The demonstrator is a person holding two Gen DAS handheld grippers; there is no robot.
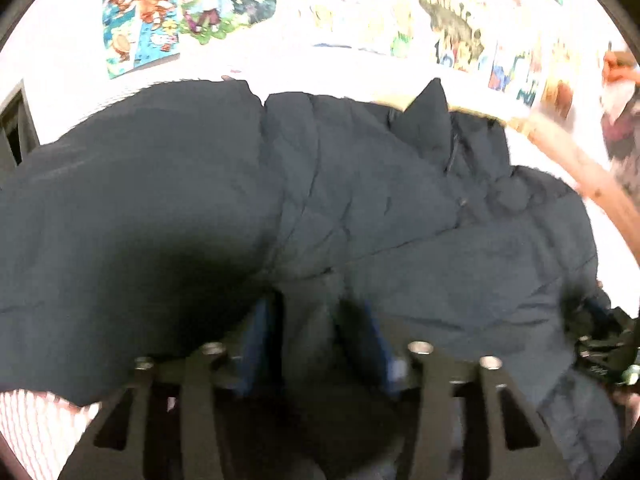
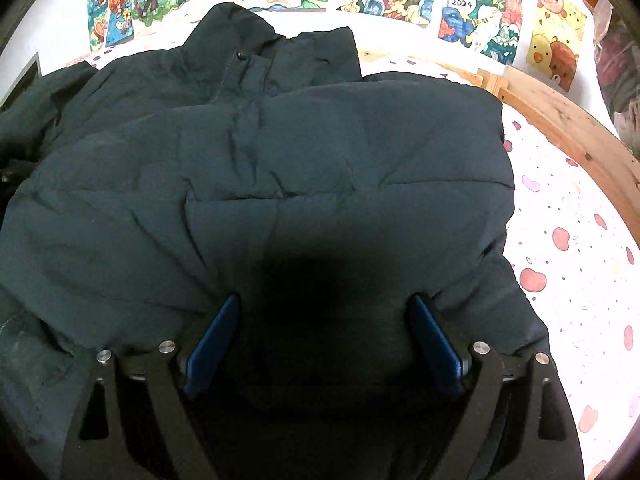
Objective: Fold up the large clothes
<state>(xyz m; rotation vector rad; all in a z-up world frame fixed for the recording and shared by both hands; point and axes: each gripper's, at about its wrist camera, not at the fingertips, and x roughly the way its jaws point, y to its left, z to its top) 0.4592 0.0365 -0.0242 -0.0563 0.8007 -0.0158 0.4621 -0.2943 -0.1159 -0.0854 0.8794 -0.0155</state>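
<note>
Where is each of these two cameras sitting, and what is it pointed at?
Left wrist view: it rides on the left gripper, looking forward and down along its blue fingers onto a dark padded jacket; the jaws stand apart over the fabric.
Right wrist view: it rides on the right gripper, also looking down at the jacket spread on a heart-print sheet; its jaws are wide open.
Shared: the jacket, the drawings on the wall and the wooden bed rail.

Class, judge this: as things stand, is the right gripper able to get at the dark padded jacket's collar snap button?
Probably yes. The right gripper stands open over the dark padded jacket, and nothing covers the snap button beyond.
</note>
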